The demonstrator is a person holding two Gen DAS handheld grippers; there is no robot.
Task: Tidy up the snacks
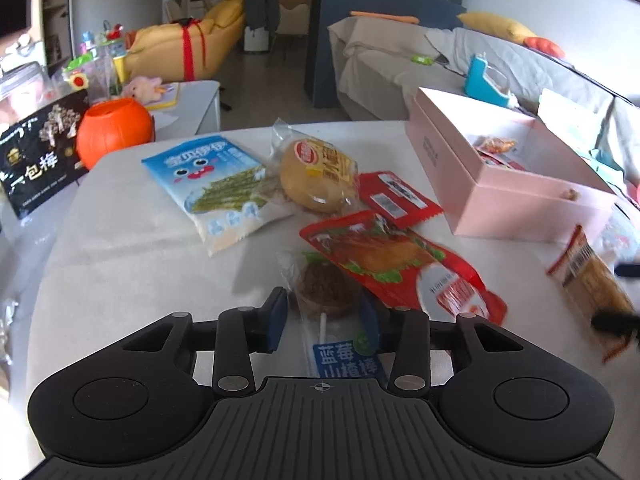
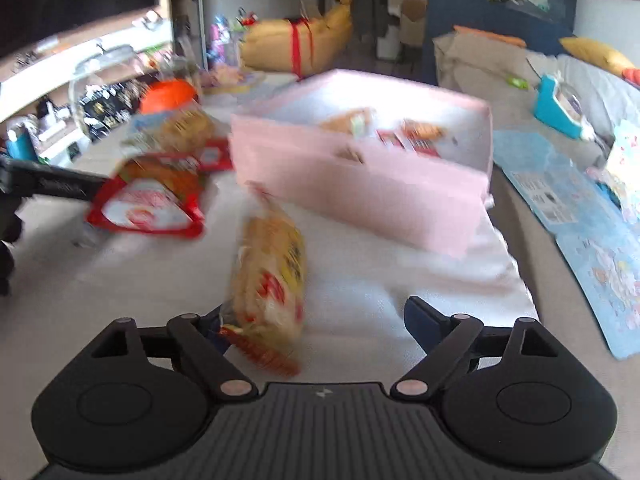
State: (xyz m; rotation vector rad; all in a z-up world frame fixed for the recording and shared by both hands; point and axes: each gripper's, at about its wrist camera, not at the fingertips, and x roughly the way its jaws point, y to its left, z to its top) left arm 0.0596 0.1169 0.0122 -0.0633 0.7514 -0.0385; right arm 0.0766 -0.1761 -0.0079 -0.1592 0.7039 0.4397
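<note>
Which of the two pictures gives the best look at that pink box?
The left wrist view: the pink box is sharp there, open, with snack packets inside. The right wrist view shows the same box nearer the middle but smeared by motion blur, its contents only orange and red smudges.

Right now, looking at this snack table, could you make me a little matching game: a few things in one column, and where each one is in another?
Things:
1. lollipop
2. red packets
3. blue bag
4. pumpkin

Places:
A. inside the pink box
B. between the fingers of the left hand-held gripper
C. beyond the table's far left corner
D. flat on the table, left of the round bun

Pairs: 1-B, 2-A, 3-D, 4-C
</note>
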